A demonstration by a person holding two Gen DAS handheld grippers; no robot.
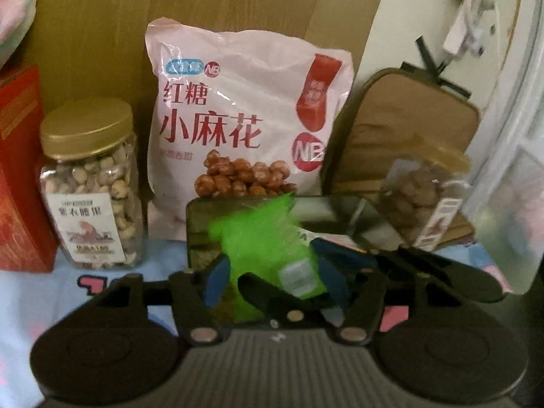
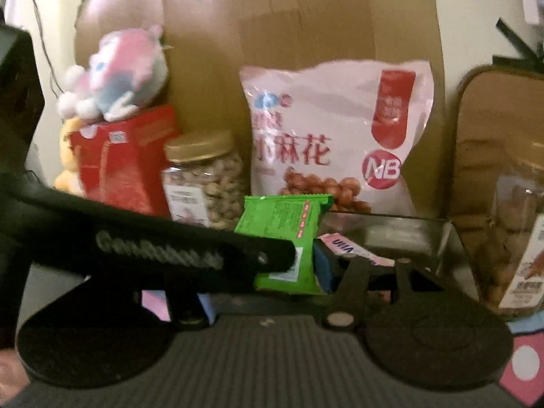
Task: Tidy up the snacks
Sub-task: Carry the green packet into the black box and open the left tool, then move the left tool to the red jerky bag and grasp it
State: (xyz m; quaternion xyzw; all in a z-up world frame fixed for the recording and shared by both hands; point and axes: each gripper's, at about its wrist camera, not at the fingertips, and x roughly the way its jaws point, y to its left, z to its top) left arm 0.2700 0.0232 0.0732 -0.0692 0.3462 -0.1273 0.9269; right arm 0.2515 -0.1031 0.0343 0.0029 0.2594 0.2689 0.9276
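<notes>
Cardboard backs the snack row: red box [image 1: 20, 170], gold-lidded nut jar [image 1: 91, 183], pink snack bag [image 1: 244, 119]. Left gripper [image 1: 272, 272] pinches the green packet [image 1: 261, 238] above the clear bin [image 1: 340, 210]; lower it inside before releasing, clear of the right gripper [image 2: 258, 261], whose state I cannot tell

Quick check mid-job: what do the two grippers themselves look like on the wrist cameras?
Both look alike: black linkage arms with silver pivot pins, blue pads on the jaws, two round black discs and a ribbed grey base. The left gripper shows this best; the right gripper has embossed lettering, too blurred to read.

dim warm light, motion blur, fisheye-bent dark corners
</notes>
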